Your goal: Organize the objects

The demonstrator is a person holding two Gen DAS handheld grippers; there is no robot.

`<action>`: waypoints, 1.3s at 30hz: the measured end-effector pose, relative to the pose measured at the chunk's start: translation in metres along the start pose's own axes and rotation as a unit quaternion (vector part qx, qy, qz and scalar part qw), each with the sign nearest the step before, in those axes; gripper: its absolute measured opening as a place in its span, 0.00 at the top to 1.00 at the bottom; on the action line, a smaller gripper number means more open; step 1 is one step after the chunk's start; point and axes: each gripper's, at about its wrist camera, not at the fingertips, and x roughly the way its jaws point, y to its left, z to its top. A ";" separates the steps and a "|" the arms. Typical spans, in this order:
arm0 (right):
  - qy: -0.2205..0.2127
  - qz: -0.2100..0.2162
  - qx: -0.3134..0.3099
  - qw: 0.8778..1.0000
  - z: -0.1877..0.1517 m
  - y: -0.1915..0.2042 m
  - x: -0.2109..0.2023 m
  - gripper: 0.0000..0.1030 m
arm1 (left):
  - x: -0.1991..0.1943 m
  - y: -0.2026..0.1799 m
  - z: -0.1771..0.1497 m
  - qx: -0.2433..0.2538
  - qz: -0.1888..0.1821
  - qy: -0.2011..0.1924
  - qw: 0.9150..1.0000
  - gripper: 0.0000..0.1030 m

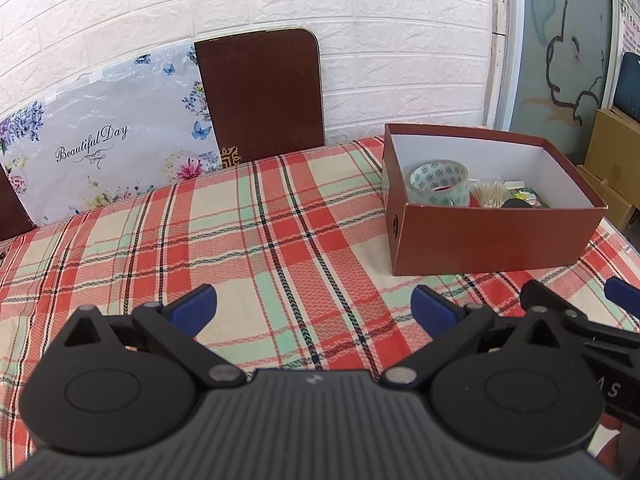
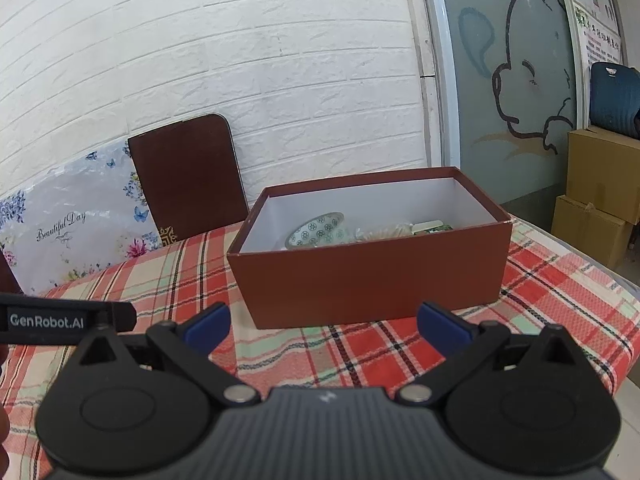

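Both tools (image 1: 314, 306) (image 2: 323, 326) gape empty; box (image 2: 372, 276) wall hides its contents.

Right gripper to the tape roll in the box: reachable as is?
Probably yes. The right gripper is open and empty, facing the box, which has no lid. The tape roll lies behind the near wall, so it would have to go in from above.

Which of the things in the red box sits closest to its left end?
The patterned tape roll, clear with teal flower-like dots. The cotton swabs and the green packet lie further right in the box.
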 end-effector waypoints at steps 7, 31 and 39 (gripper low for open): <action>0.001 -0.003 0.001 1.000 -0.001 -0.001 0.002 0.00 | 0.001 -0.001 0.000 0.001 0.000 0.000 1.000 0.00; 0.013 -0.008 -0.009 1.000 -0.007 0.004 0.012 0.00 | 0.010 0.007 -0.002 -0.002 -0.003 0.006 1.000 0.00; 0.013 -0.012 -0.009 1.000 -0.007 0.004 0.015 0.00 | 0.013 0.008 -0.002 -0.003 -0.008 0.009 1.000 0.00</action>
